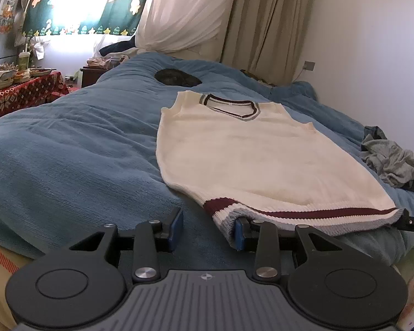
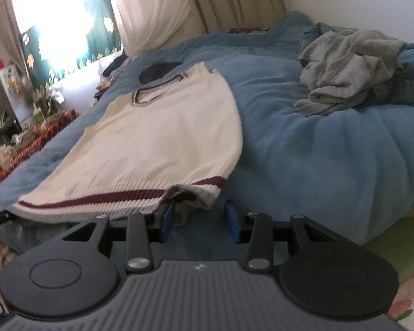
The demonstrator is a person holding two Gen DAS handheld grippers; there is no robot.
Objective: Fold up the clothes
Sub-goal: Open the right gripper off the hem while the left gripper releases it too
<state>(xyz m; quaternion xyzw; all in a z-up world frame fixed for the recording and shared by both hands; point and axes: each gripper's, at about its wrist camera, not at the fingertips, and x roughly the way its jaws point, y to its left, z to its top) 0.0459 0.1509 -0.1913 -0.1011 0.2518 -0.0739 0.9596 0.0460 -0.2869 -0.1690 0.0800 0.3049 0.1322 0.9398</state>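
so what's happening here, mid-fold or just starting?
Looks like the start. A cream knit vest lies flat on the blue bedspread, neckline away, nothing folded yet. The left gripper and right gripper sit at the two corners of the striped hem, jaws open with hem fabric sagging between them, not clamped. A crumpled grey garment waits further back on the bed.

Daylight from the window [image 1: 69, 2] at far left, blown out to pure white in both views; rest of room dim, soft shadows on the blue bedding [image 1: 69, 151]; strong fisheye bend and dark vignette at corners; right wrist view softer, slight motion blur; left wrist view sharper.
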